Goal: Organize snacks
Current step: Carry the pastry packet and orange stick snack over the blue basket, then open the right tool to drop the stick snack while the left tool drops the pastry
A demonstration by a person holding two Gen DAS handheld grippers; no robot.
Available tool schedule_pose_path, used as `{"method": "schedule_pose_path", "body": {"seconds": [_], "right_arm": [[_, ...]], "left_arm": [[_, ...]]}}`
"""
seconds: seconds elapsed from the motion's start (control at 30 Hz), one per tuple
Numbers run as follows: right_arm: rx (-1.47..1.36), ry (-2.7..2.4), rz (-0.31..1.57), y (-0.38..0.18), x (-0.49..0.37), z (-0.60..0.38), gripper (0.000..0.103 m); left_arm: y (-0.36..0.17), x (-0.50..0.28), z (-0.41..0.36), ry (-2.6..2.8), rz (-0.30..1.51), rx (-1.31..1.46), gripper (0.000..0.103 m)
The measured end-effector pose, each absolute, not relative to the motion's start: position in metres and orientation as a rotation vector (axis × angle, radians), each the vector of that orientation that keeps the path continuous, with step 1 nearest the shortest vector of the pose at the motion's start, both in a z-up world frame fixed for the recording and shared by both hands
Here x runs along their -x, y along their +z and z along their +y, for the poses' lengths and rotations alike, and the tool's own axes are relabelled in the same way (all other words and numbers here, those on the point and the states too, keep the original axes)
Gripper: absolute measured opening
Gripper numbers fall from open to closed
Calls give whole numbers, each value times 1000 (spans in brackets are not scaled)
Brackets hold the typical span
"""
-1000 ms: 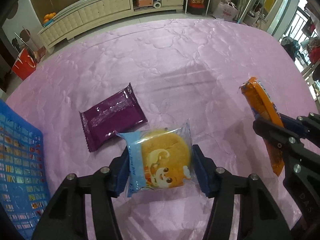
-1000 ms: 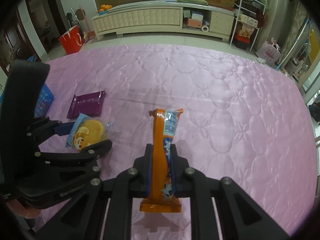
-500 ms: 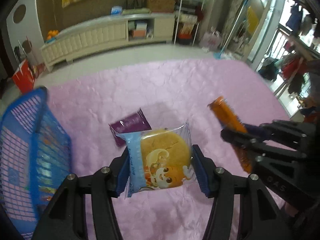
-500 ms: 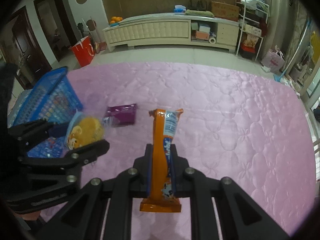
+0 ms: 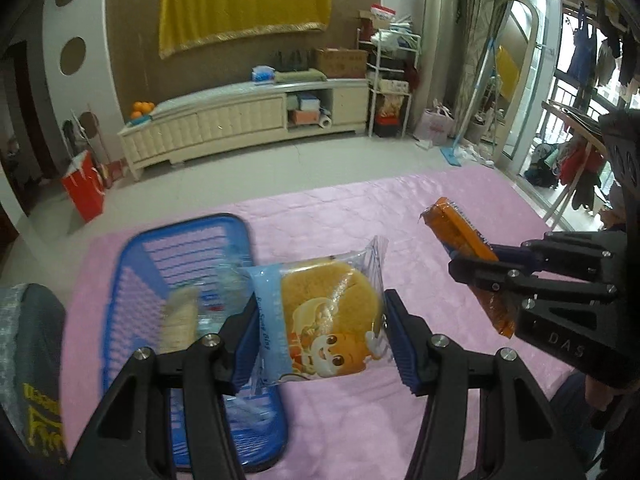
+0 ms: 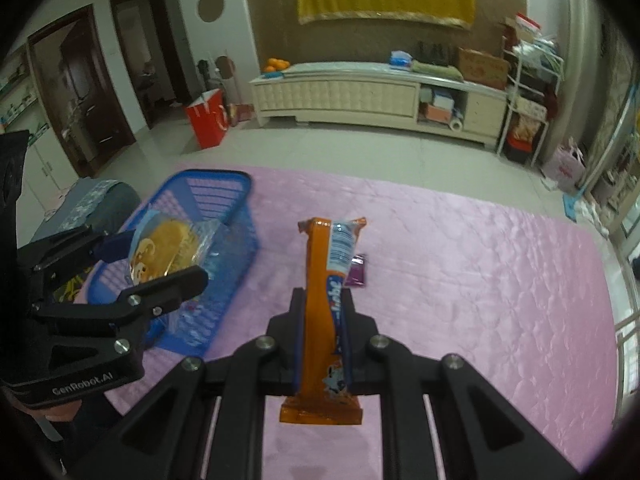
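Note:
My left gripper (image 5: 320, 336) is shut on a clear-wrapped round cake packet (image 5: 324, 320) with a cartoon print, held in the air beside the blue basket (image 5: 188, 236); it also shows as the left gripper (image 6: 160, 256) with the cake packet (image 6: 168, 248) in the right wrist view. My right gripper (image 6: 323, 332) is shut on an orange snack bar (image 6: 326, 288), seen as the orange bar (image 5: 460, 240) in the left view. A purple packet (image 6: 357, 270) lies on the pink quilt behind the bar.
The blue basket (image 6: 212, 196) holds several wrapped snacks (image 5: 180, 320) and sits at the left of the pink quilted surface (image 6: 480, 280). A grey patterned cushion (image 6: 96, 200) lies left of the basket. Beyond are a tiled floor, a red bag (image 6: 208, 120) and a cream cabinet (image 6: 360, 96).
Both grippers have risen and swung left with their packets still held. The blue basket has come into full view under the left gripper, and the purple packet has dropped behind.

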State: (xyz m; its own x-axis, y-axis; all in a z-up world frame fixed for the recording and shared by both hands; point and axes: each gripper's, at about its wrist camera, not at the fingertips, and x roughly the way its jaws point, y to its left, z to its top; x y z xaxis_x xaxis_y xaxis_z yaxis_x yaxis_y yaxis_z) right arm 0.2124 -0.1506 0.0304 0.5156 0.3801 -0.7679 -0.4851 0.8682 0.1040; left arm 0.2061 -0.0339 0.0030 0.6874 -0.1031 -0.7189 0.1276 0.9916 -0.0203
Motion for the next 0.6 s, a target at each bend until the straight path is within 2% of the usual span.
{"method": "schedule_pose_path", "body": {"seconds": [0.3, 0.6], "right_arm": [[189, 630, 883, 39, -197, -69, 19], [269, 687, 950, 11, -199, 0, 19]], "left_arm": [[17, -165, 51, -18, 763, 28, 54], [2, -145, 107, 51, 780, 56, 54]]}}
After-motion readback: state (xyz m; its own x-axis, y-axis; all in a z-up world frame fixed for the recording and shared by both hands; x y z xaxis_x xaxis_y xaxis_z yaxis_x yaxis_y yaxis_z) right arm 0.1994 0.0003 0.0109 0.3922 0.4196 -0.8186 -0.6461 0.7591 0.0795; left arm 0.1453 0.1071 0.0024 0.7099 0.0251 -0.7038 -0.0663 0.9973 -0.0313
